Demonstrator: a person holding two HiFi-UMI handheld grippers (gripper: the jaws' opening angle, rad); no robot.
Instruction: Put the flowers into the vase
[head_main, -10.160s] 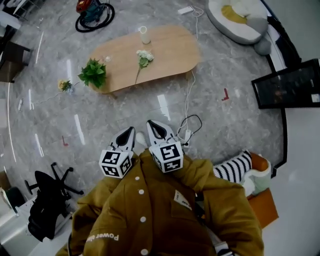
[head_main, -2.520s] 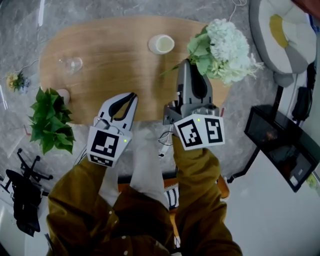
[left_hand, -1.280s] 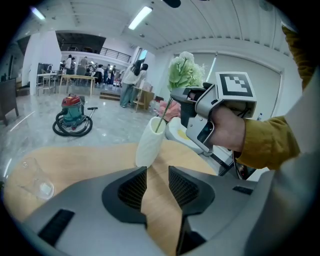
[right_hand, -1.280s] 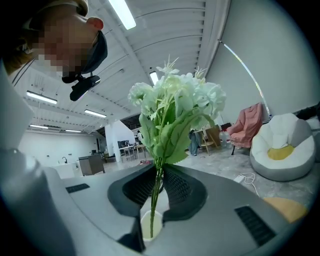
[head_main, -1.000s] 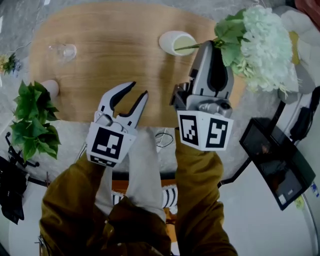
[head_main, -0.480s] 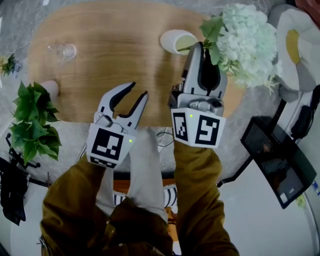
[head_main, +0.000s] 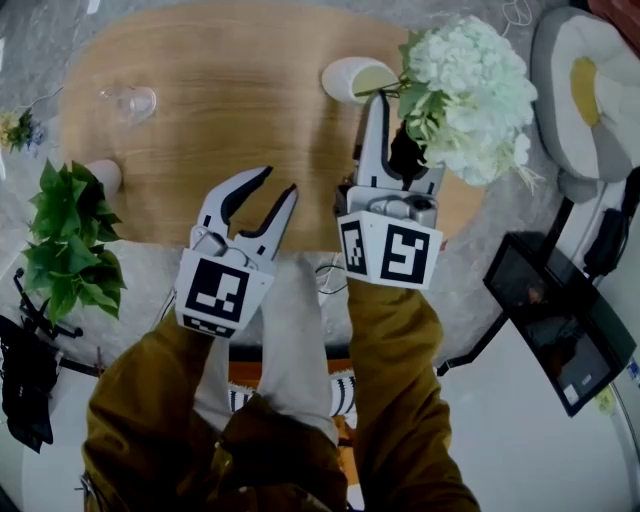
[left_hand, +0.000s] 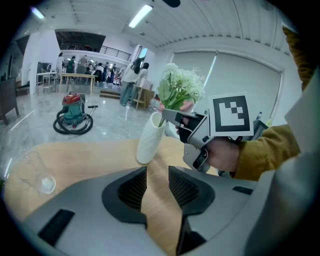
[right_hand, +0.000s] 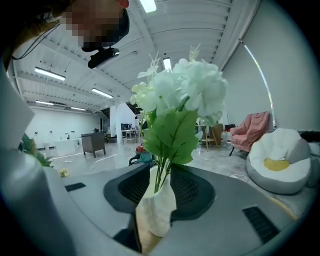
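A bunch of white flowers with green leaves stands with its stem in the white vase at the far side of the wooden table. My right gripper is around the stem just above the vase mouth. In the right gripper view the stems run between the jaws, which are opening and stand clear of them, above the vase. My left gripper hovers open over the table's near edge with nothing in it. The left gripper view shows the vase and the flowers beyond it.
A clear glass stands at the table's far left. A leafy green plant and a small pot sit at the left edge. A beanbag and a dark screen are on the right. A vacuum cleaner stands on the floor.
The right gripper has come down and toward the vase with the flowers, the stem now stands in the vase, and the jaws have parted. The left gripper has stayed put.
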